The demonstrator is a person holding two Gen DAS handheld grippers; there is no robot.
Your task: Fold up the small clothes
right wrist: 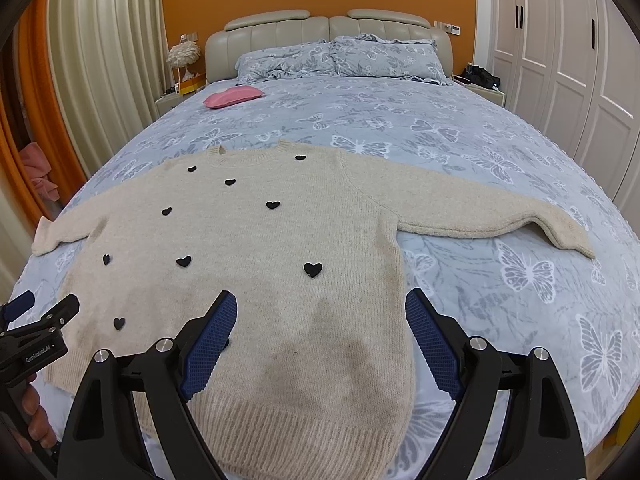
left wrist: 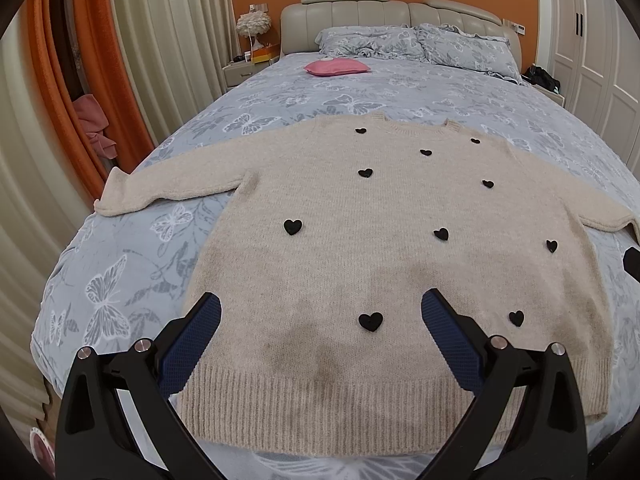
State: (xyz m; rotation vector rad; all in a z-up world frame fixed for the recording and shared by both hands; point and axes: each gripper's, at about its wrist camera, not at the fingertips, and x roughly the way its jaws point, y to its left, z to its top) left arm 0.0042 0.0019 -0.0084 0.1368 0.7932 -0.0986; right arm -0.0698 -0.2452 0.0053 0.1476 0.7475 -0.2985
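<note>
Two grippers hung over the foot of the bed, and both had their blue-padded fingers spread wide with nothing between them. The left gripper [left wrist: 320,308] sat at the bottom of its own view, above the ribbed hem of the beige sweater [left wrist: 384,240], and it also showed at the lower left edge of the right wrist view [right wrist: 44,312], where a person's hand [right wrist: 34,416] gripped its handle. The right gripper [right wrist: 320,308] filled the bottom of the right wrist view, one finger over the knit and the other over the bedspread [right wrist: 500,288] just past the sweater's side edge. The sweater lay flat and face up across the middle of both frames, collar toward the headboard, hem nearest the cameras, dotted with small black hearts [left wrist: 293,227]. One sleeve [left wrist: 160,188] stretched out to the left of the frame in the left wrist view, and the other sleeve [right wrist: 500,216] reached to the right of the frame in the right wrist view. Darker smudges showed on the lower body of the knit. A pink pillow [left wrist: 336,67] rested well apart from it toward the top of the frame, before two butterfly-print pillows [right wrist: 340,60] and a padded headboard [right wrist: 328,26]. Striped curtains [left wrist: 168,40] filled the upper left, and white wardrobe doors [right wrist: 560,60] the upper right.
</note>
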